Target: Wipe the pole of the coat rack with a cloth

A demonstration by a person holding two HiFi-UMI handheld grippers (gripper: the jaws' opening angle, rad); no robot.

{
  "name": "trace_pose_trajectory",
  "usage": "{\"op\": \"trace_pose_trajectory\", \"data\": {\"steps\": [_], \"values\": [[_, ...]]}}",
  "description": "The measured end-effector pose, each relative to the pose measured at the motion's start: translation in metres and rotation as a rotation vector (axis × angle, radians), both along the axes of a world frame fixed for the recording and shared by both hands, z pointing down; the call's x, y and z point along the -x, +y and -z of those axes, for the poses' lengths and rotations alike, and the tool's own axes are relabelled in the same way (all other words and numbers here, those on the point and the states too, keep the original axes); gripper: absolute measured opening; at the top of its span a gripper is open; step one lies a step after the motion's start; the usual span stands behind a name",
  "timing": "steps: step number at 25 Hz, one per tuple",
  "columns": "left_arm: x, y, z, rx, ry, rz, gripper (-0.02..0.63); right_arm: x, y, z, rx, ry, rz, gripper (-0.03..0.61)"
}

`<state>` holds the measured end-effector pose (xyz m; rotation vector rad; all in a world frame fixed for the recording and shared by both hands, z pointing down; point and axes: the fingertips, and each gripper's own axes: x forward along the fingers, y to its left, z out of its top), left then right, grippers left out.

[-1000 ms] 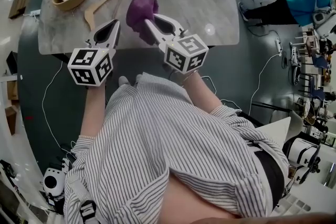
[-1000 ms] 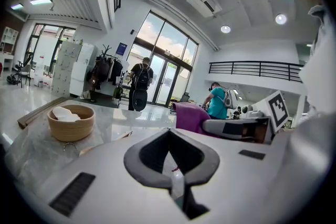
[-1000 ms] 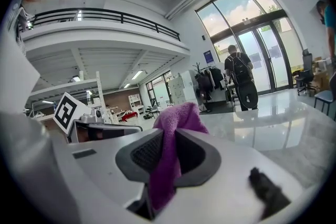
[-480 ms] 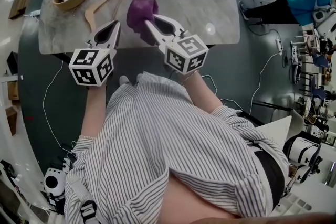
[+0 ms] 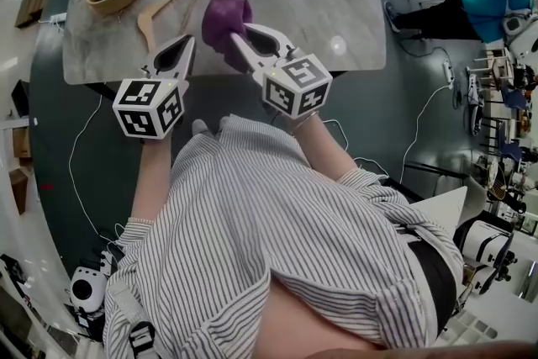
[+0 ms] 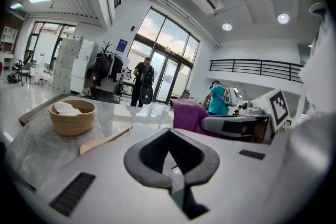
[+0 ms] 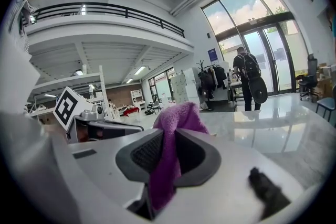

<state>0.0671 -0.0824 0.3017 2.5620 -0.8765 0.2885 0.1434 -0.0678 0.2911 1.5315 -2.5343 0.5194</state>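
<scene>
Presently, the marble table (image 5: pixel 336 4) lay ahead of both grippers, and no coat-rack pole showed near it. The right gripper (image 5: pixel 236 36) was clamped on the purple cloth (image 5: pixel 225 15), which was bunched above the table's near edge. Only a narrow fold sat between the pads, so a snag against the pole would probably pull the cloth free. The left gripper (image 5: pixel 188 41) was fully closed and empty. Both grippers pointed forward and slightly downward, side by side.
</scene>
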Motion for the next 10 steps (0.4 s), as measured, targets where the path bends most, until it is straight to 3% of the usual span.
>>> {"op": "trace_pose_trajectory", "data": {"steps": [10], "values": [[0.0015,0.0005,0.0033,0.004,-0.003,0.002,0.011,0.0010,-0.0017,0.0028,0.011,0.017,0.030,0.066]]}}
